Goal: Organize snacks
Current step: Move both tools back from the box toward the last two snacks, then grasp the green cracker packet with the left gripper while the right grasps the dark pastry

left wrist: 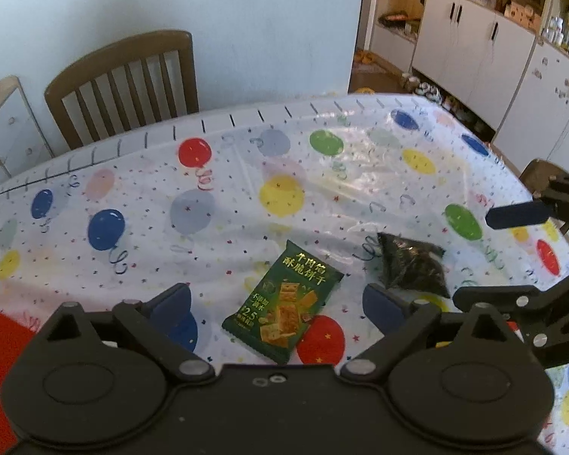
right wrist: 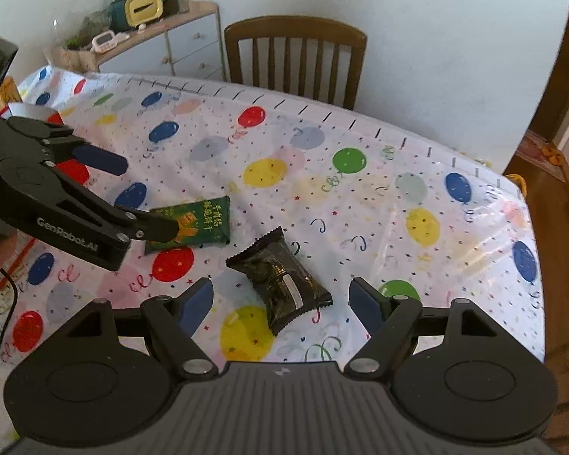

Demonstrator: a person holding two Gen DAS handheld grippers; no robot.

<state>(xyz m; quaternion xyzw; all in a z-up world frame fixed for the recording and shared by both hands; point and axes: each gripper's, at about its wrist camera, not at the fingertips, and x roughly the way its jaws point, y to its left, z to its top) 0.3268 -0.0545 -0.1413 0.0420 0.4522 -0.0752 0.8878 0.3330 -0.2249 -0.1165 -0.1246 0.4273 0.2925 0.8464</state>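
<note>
Two snack packets lie on a surface [left wrist: 360,159] covered with a white cloth printed with coloured balloons. The left tongs [left wrist: 277,301] hang just above the cloth with their blue-padded fingers spread wide apart and holding nothing; a green cracker packet [left wrist: 284,303] lies flat between them. Just to its right, apart from it, lies a black wrapped snack [left wrist: 411,263]. In the right wrist view the right tongs [right wrist: 282,303] are also spread wide and hold nothing, and the black wrapped snack rests on the cloth between their fingers, slanted across the gap. The green cracker packet sits beyond it to the left, partly behind the left tongs. A wooden chair [right wrist: 296,53] stands at the far edge.
</note>
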